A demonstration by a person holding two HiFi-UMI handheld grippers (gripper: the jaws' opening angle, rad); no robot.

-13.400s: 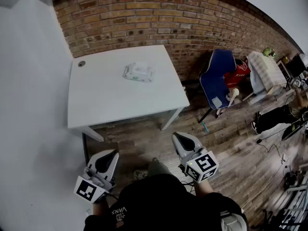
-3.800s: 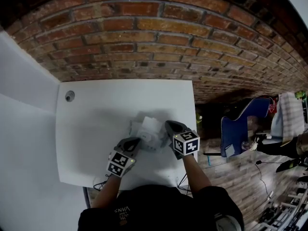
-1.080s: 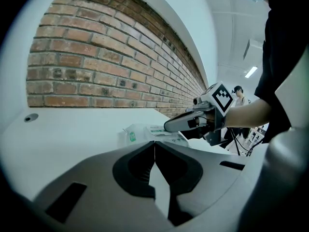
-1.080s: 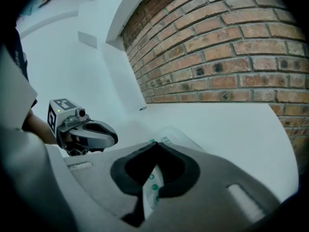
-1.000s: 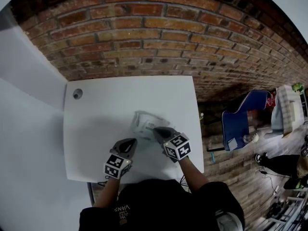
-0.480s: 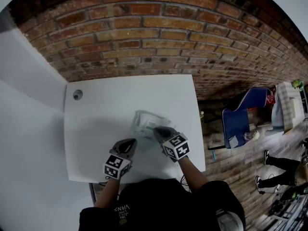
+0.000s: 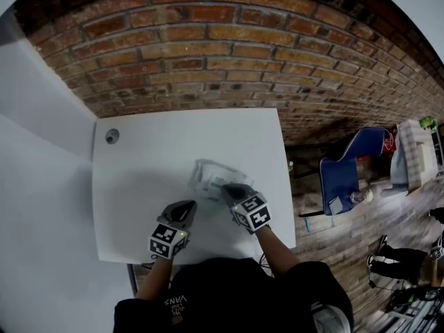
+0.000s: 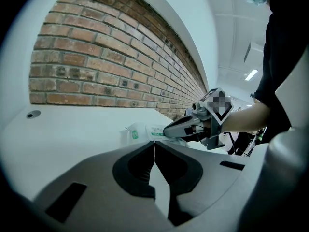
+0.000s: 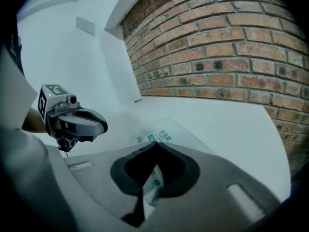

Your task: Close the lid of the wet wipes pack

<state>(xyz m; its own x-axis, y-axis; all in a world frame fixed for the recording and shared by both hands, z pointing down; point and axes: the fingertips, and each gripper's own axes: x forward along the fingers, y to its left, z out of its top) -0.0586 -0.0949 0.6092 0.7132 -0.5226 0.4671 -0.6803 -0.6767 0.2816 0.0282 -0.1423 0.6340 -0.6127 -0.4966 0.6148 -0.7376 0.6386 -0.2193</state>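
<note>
The wet wipes pack (image 7: 210,175), white with green print, lies flat on the white table (image 7: 139,186). My right gripper (image 7: 227,188) is shut, and its tips rest on the pack's near side. In the right gripper view the shut tips (image 9: 155,144) sit right over the pack (image 9: 166,133), whose green print shows under them. My left gripper (image 7: 188,205) is shut and holds nothing, a short way left of the pack and clear of it. The left gripper view shows its closed tips (image 8: 154,144), with the pack (image 8: 142,131) and the right gripper (image 8: 186,126) beyond them.
A brick wall (image 7: 208,47) runs along the table's far edge. A round cable hole (image 7: 112,137) sits in the far left corner of the table. The table's right edge (image 7: 286,186) drops to a wooden floor, where a blue chair (image 7: 343,168) stands.
A few seconds ago a white flap stood up on the pack; now the pack lies flat. Over the last second both grippers have hardly moved.
</note>
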